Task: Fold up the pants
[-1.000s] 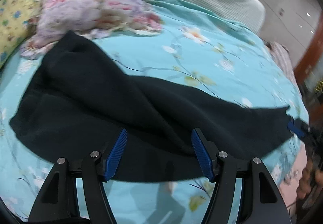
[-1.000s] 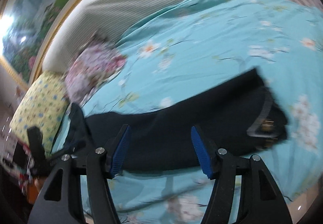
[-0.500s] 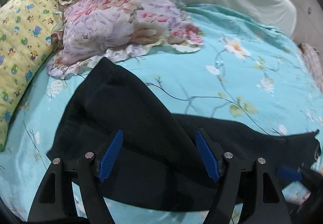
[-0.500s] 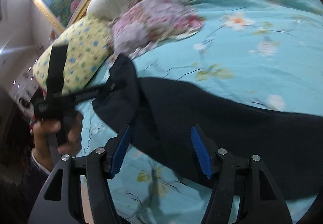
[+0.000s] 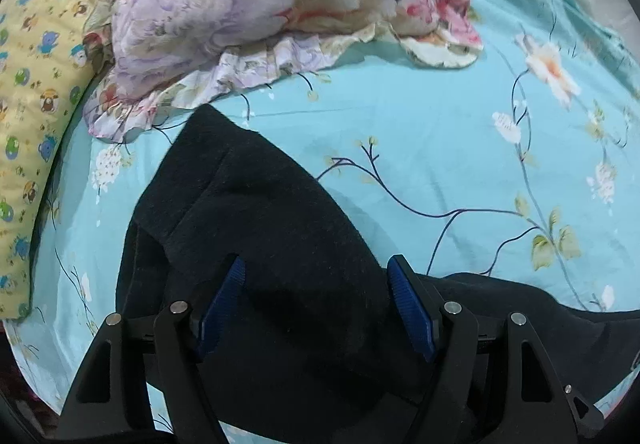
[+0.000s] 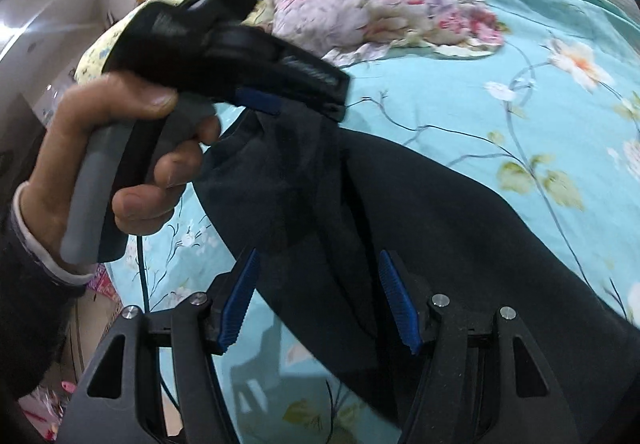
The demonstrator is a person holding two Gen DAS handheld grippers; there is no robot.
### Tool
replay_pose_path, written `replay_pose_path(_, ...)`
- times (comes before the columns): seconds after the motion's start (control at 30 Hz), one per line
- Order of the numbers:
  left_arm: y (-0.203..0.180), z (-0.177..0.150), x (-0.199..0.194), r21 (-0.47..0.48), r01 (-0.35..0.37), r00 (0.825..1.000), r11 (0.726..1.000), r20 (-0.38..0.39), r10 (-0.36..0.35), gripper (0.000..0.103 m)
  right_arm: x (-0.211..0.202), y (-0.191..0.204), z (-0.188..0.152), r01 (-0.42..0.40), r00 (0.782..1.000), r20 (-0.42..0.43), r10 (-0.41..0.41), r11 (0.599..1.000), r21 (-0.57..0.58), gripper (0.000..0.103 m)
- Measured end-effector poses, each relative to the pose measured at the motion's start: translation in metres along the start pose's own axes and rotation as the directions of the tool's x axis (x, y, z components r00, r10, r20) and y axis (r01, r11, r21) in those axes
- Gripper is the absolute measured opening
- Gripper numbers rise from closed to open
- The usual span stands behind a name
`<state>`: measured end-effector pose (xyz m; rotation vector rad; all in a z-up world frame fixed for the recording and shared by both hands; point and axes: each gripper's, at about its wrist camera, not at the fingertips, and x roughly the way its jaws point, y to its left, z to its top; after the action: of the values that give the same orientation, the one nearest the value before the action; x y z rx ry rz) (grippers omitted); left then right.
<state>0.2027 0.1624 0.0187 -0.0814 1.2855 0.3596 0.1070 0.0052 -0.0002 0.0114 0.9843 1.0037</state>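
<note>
Pants (image 5: 288, 244) dark on floral bedsheet (image 5: 440, 148), both tongs (image 5: 316, 308) (image 6: 316, 296) spread above.

Dark navy pants (image 5: 280, 244) — soft, rumpled, partly doubled over — across the turquoise floral bedsheet (image 5: 440, 132).

We are seeing the left gripper (image 5: 316, 304) and the right gripper (image 6: 316, 298) wearing ribbed blue pads (image 6: 394, 298) on black fingers with triangular cut-outs and silver screw heads. The left hand (image 6: 120, 160) is showing a grey handle, a dark sleeve (image 6: 28, 280) over a pale cuff, and a thin black cable.
</note>
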Motion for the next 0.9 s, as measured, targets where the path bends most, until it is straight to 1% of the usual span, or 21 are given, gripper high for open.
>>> replay_pose_path(0.03, -0.001, 0.001, 0.004, 0.005, 0.005, 1.000, 1.000, -0.011, -0.005, 0.053, 0.005, 0.001, 0.001, -0.003, 1.000, -0.003, 0.003, 1.000, -0.011, 0.064)
replay_pose_path(0.07, -0.001, 0.001, 0.008, 0.005, 0.015, 1.000, 1.000, -0.024, -0.015, 0.045, 0.010, 0.002, 0.002, 0.004, 1.000, -0.010, -0.004, 1.000, -0.022, 0.064)
replay_pose_path(0.1, 0.000, 0.000, 0.011, 0.001, 0.029, 0.999, 1.000, -0.034, -0.029, 0.033, 0.014, 0.003, 0.003, 0.012, 1.000, -0.018, -0.013, 0.999, -0.032, 0.063)
replay_pose_path(0.13, 0.002, -0.001, 0.012, -0.007, 0.039, 0.999, 0.999, -0.028, -0.040, 0.027, 0.018, 0.003, 0.003, 0.017, 1.000, -0.025, -0.018, 0.999, -0.040, 0.060)
replay_pose_path(0.17, 0.003, -0.002, 0.012, -0.011, 0.044, 0.999, 0.999, -0.015, -0.044, 0.024, 0.020, 0.003, 0.003, 0.015, 0.999, -0.029, -0.016, 0.999, -0.045, 0.053)
replay_pose_path(0.2, 0.005, -0.004, 0.011, -0.013, 0.048, 0.999, 0.999, -0.002, -0.048, 0.019, 0.022, 0.002, 0.003, 0.014, 0.999, -0.029, -0.016, 0.999, -0.050, 0.047)
replay_pose_path(0.27, 0.009, -0.008, 0.007, -0.024, 0.068, 0.997, 0.997, 0.026, -0.068, 0.013, 0.023, 0.000, 0.002, 0.024, 0.999, -0.028, -0.026, 0.998, -0.062, 0.029)
replay_pose_path(0.3, 0.013, -0.013, 0.003, -0.033, 0.079, 0.996, 0.996, 0.050, -0.078, 0.011, 0.024, -0.001, 0.003, 0.026, 0.999, -0.028, -0.028, 0.998, -0.065, 0.023)
replay_pose_path(0.33, 0.016, -0.016, 0.000, -0.040, 0.091, 0.994, 0.995, 0.064, -0.088, 0.010, 0.023, -0.003, 0.003, 0.028, 0.999, -0.024, -0.030, 0.998, -0.065, 0.012)
replay_pose_path(0.37, 0.023, -0.023, -0.007, -0.058, 0.127, 0.988, 0.990, 0.099, -0.121, 0.010, 0.022, -0.004, 0.004, 0.026, 0.999, -0.021, -0.027, 0.998, -0.062, 0.010)
replay_pose_path(0.43, 0.037, -0.036, -0.019, -0.092, 0.177, 0.975, 0.980, 0.152, -0.162, 0.009, 0.017, -0.003, 0.004, 0.019, 1.000, -0.006, -0.019, 0.998, -0.064, 0.008)
replay_pose_path(0.47, 0.043, -0.042, -0.025, -0.108, 0.208, 0.966, 0.972, 0.180, -0.186, 0.009, 0.015, -0.002, 0.005, 0.013, 1.000, 0.000, -0.013, 0.998, -0.068, 0.008)
replay_pose_path(0.5, 0.055, -0.053, -0.032, -0.141, 0.254, 0.950, 0.957, 0.223, -0.219, 0.009, 0.012, 0.001, 0.005, 0.001, 1.000, 0.006, 0.000, 0.997, -0.073, 0.008)
replay_pose_path(0.53, 0.063, -0.058, -0.036, -0.163, 0.275, 0.942, 0.947, 0.241, -0.232, 0.009, 0.009, 0.005, 0.005, -0.012, 1.000, 0.009, 0.013, 0.996, -0.083, 0.008)
replay_pose_path(0.57, 0.073, -0.066, -0.038, -0.192, 0.304, 0.932, 0.933, 0.263, -0.249, 0.009, 0.007, 0.008, 0.006, -0.022, 1.000, 0.011, 0.023, 0.995, -0.094, 0.007)
replay_pose_path(0.6, 0.084, -0.077, -0.041, -0.227, 0.338, 0.919, 0.913, 0.286, -0.269, 0.009, 0.005, 0.014, 0.006, -0.033, 0.999, 0.013, 0.034, 0.993, -0.111, 0.007)
replay_pose_path(0.67, 0.099, -0.092, -0.042, -0.273, 0.381, 0.903, 0.883, 0.313, -0.293, 0.009, 0.004, 0.023, 0.004, -0.055, 0.998, 0.005, 0.056, 0.989, -0.139, 0.007)
replay_pose_path(0.7, 0.109, -0.104, -0.042, -0.300, 0.413, 0.889, 0.860, 0.336, -0.310, 0.009, 0.004, 0.027, 0.004, -0.059, 0.998, 0.000, 0.060, 0.987, -0.147, 0.007)
replay_pose_path(0.73, 0.114, -0.111, -0.043, -0.313, 0.431, 0.881, 0.846, 0.351, -0.318, 0.009, 0.004, 0.032, 0.002, -0.060, 0.998, -0.007, 0.060, 0.986, -0.159, 0.007)
replay_pose_path(0.9, 0.134, -0.141, -0.038, -0.349, 0.487, 0.851, 0.801, 0.396, -0.344, 0.009, 0.008, 0.044, -0.006, -0.044, 0.999, -0.036, 0.038, 0.980, -0.193, 0.007)
